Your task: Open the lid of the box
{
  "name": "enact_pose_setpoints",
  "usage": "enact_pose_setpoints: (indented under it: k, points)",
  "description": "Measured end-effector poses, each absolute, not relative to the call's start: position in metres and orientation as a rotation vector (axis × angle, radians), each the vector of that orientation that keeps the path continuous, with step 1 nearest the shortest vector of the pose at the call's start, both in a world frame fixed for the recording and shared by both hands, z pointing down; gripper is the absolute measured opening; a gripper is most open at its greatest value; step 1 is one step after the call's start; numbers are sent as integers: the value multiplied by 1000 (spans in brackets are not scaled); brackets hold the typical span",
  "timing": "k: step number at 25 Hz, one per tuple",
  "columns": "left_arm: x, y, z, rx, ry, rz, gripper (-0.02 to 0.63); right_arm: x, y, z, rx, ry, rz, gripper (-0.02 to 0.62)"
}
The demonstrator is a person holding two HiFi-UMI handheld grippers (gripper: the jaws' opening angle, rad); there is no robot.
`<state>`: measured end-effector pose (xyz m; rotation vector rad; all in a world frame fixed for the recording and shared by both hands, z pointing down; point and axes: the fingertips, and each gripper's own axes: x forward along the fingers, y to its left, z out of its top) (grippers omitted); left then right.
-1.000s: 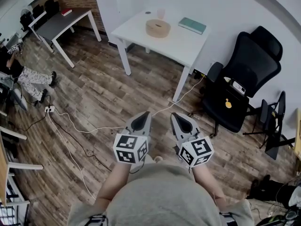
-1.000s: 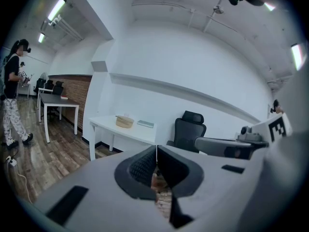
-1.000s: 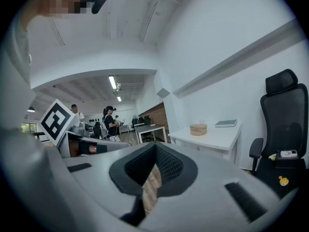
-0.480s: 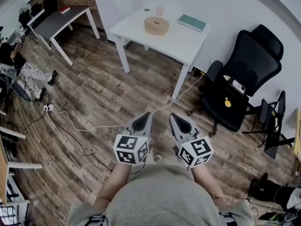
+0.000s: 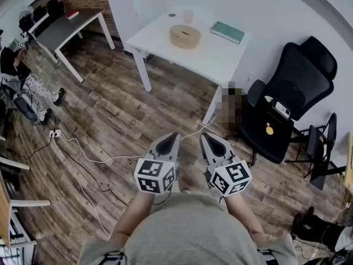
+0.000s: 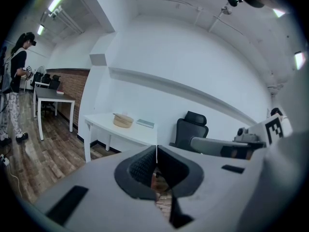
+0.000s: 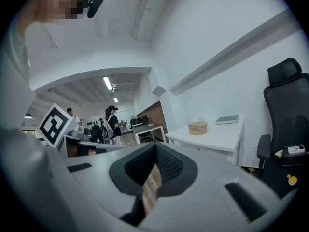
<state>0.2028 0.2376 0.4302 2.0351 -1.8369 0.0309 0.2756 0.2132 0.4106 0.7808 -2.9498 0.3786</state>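
A round tan box point(image 5: 185, 36) with its lid on stands on a white table point(image 5: 160, 40) across the room; it also shows small in the left gripper view, box point(image 6: 123, 121), and the right gripper view, box point(image 7: 197, 127). My left gripper point(image 5: 171, 136) and right gripper point(image 5: 203, 136) are held side by side in front of my body, far short of the table, over the wooden floor. Both are shut with nothing between their jaws. The left gripper point(image 6: 156, 149) and right gripper point(image 7: 155, 145) point towards the table.
A green book point(image 5: 226, 32) and a small cup point(image 5: 188, 16) share the white table. A black office chair point(image 5: 287, 101) stands right of it. White cables point(image 5: 88, 153) trail over the floor at left. A grey desk point(image 5: 60, 29) and a person point(image 5: 22, 87) are at far left.
Both grippers and my view have moved forward towards the white table; the table and chair sit slightly nearer in the head view. Jaws stayed shut.
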Motion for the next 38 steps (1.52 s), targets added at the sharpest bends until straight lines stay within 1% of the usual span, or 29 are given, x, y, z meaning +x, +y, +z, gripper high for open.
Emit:
enact_pose_setpoints:
  k: [18, 29, 38]
  points:
    - [57, 101, 413, 2110, -1773, 41, 8, 135, 81, 391, 891, -2939, 348, 2]
    - [-14, 46, 415, 2160, -1720, 51, 8, 63, 29, 395, 974, -2917, 339, 2]
    - [-50, 25, 424, 2171, -1676, 69, 8, 24, 10, 398, 1011, -2900, 343, 2]
